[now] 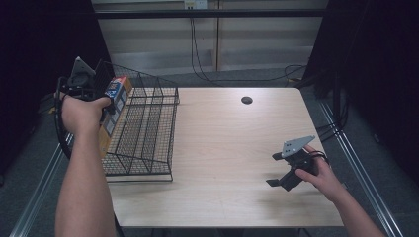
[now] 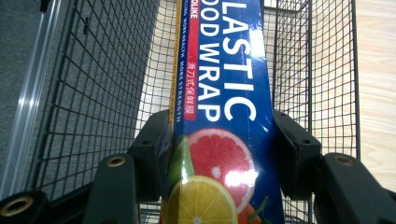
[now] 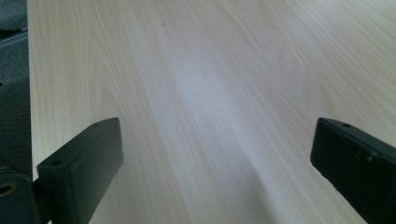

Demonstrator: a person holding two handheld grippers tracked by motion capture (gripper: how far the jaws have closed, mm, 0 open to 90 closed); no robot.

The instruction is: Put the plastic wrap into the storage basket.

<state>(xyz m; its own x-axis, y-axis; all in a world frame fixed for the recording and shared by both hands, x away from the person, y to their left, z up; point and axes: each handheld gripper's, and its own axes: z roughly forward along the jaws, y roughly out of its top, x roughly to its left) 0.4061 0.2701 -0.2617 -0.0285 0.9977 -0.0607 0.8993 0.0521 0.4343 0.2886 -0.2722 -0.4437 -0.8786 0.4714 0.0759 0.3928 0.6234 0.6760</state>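
Clearly the left tool (image 2: 219, 154) is clamped across the plastic wrap box (image 2: 224, 116) near one end, holding it over the wire basket (image 1: 148, 128) (nothing visible inside). Long, light, stiff cardboard — likely glossy and slippery, so grip mid-length. The right tool (image 3: 212, 158) gapes wide above the counter (image 1: 222, 148), holding nothing.

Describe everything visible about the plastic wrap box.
The box is long, narrow and looks like glossy cardboard: blue with large white lettering, a yellow side edge, and a printed grapefruit, lemon and greens at the near end. The left gripper is shut on it, a black pad pressed to each long side. It sits tilted over the left compartment of the wire rack, at the table's left edge. Whether its far end touches the rack cannot be told.
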